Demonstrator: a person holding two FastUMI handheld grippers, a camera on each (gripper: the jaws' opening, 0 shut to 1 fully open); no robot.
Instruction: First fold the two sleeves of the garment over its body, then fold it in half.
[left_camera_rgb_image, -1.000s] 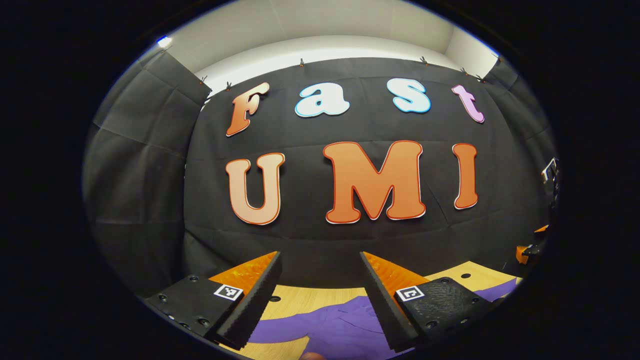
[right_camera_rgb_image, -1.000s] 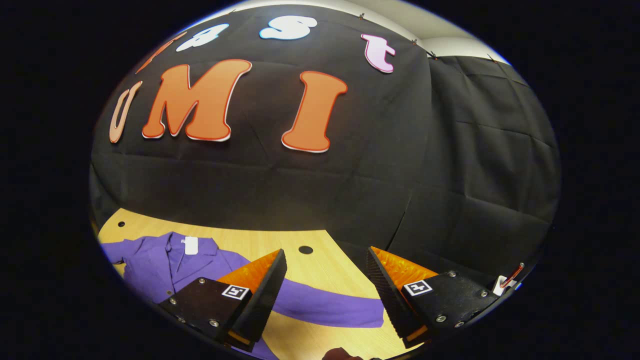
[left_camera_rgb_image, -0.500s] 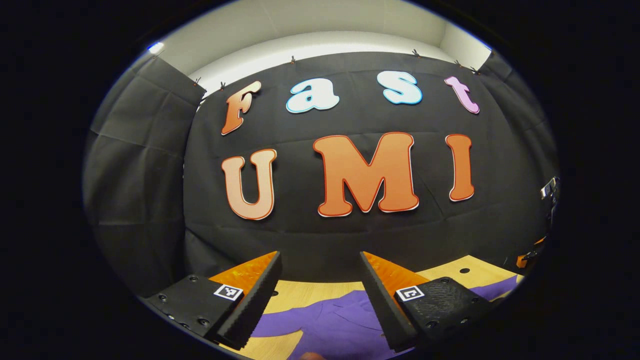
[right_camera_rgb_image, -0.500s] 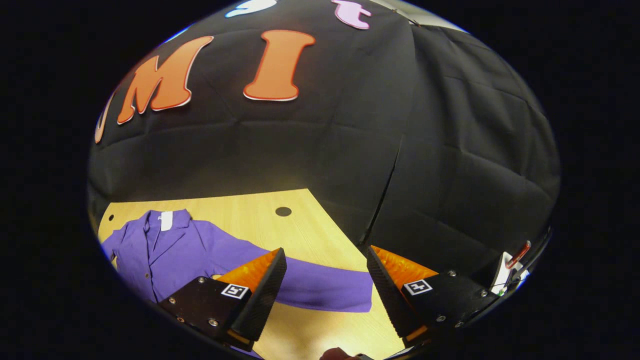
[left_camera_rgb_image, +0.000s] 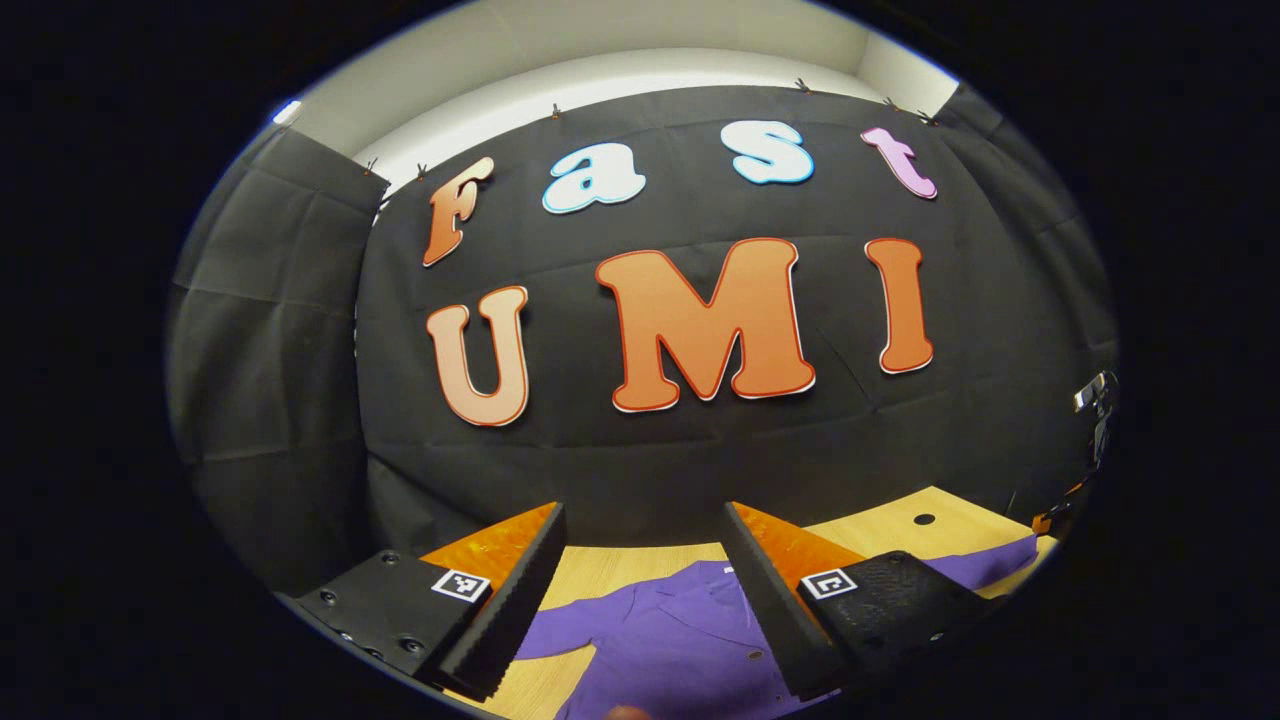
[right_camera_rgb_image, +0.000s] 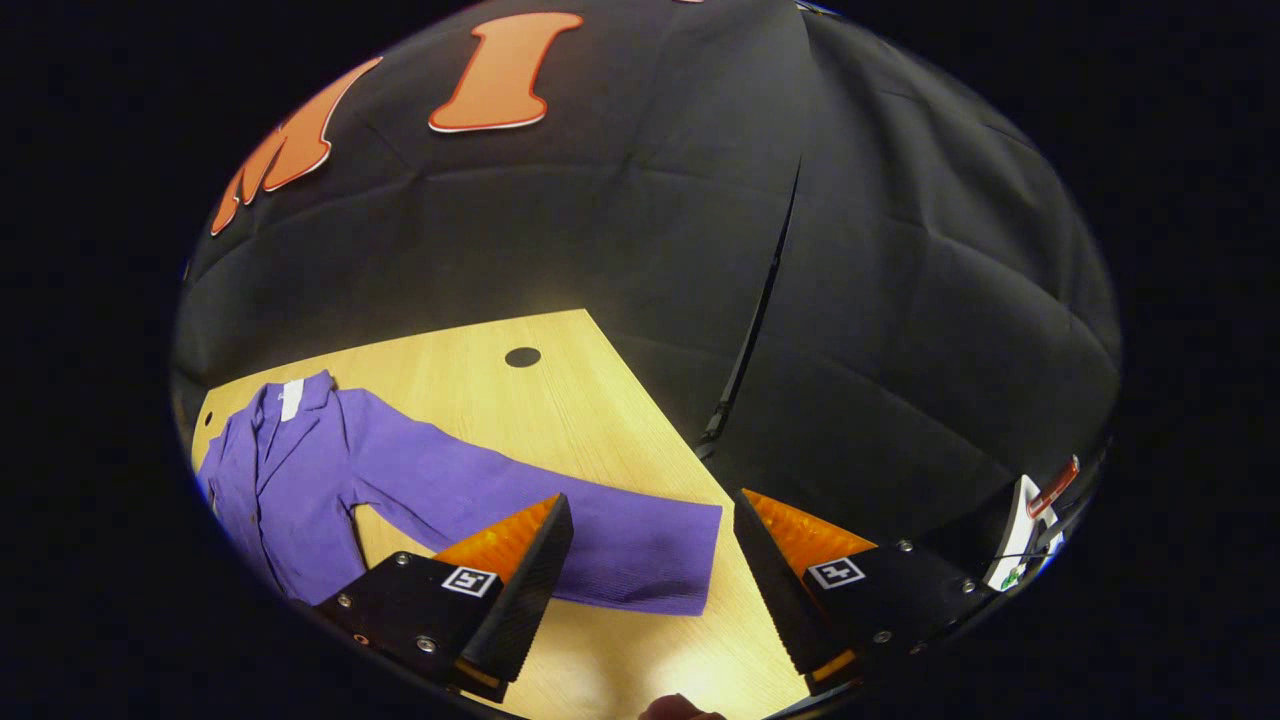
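On the wooden bench, spread flat: a purple garment, collar toward the far edge beside the booth's black cloth wall, a white tag at the neck, front placket with small buttons running down the body. Stretched out to the side across the bare wood, well clear of the body: one long sleeve, unfolded, cuff end lying between the two fingers of the right tongs as seen in the right gripper view. Spread wide, those right tongs, holding nothing, poised above the sleeve near its cuff, without any visible contact with the cloth. Beyond the sleeve, near the bench's far corner: a round dark hole in the wood. At the right edge of that view, past the bench: a small white and red object, too small to make out. In the left gripper view, between and below the fingers of the left tongs: the same garment's upper body, with a small button showing. Toward the right, behind one finger: more purple cloth reaching across the bench, close to another round hole. Equally wide apart, the left tongs, gripping nothing, held above the garment and facing the cloth wall. Garment lying unfolded throughout what shows of it, no sleeve laid over the body.
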